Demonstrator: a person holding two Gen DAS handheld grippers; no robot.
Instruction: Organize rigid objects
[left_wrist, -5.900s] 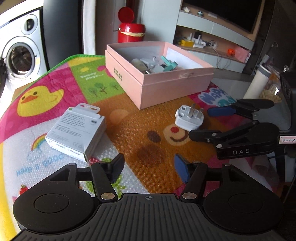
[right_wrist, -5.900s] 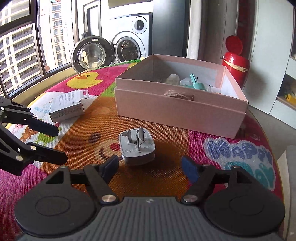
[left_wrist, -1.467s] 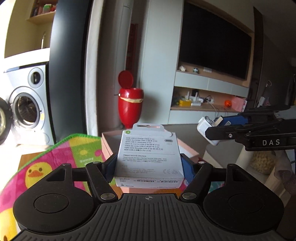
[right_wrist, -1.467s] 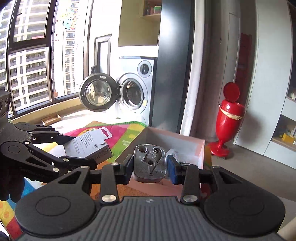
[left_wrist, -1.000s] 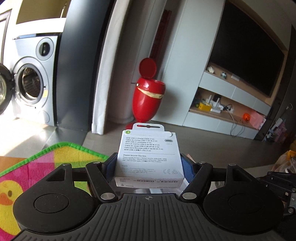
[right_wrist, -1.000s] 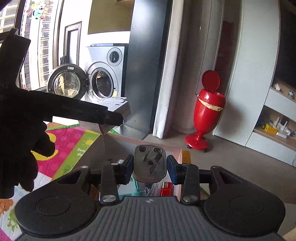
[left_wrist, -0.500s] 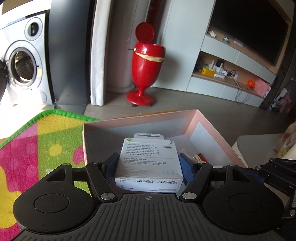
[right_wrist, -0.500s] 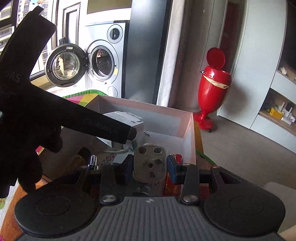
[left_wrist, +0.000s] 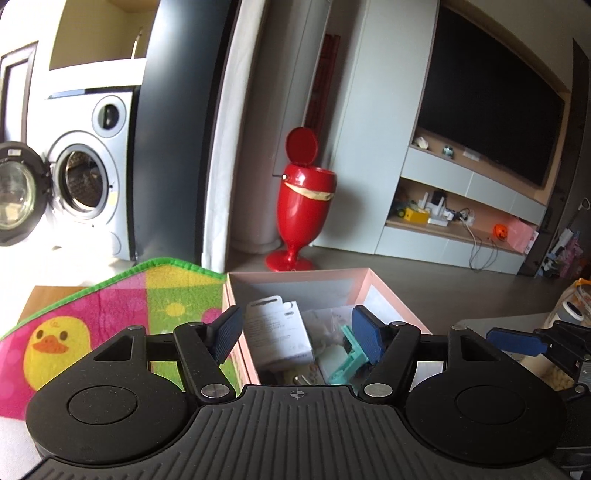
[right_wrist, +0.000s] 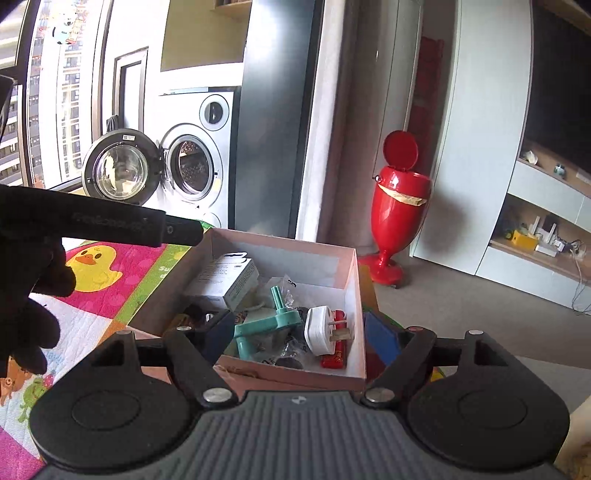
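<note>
Over the pink box (left_wrist: 236, 295), the left tool (left_wrist: 297, 334) stands wide with nothing between its pads, having just closed a little. The right tool (right_wrist: 295, 338) has just been opening and is wide too, empty. Inside the box lie the white carton (right_wrist: 227, 282) at the far left, the white plug (right_wrist: 319, 330) toward the right wall, and a teal piece (right_wrist: 267, 321) between them. The box sits on a bright mat (left_wrist: 110, 306).
</note>
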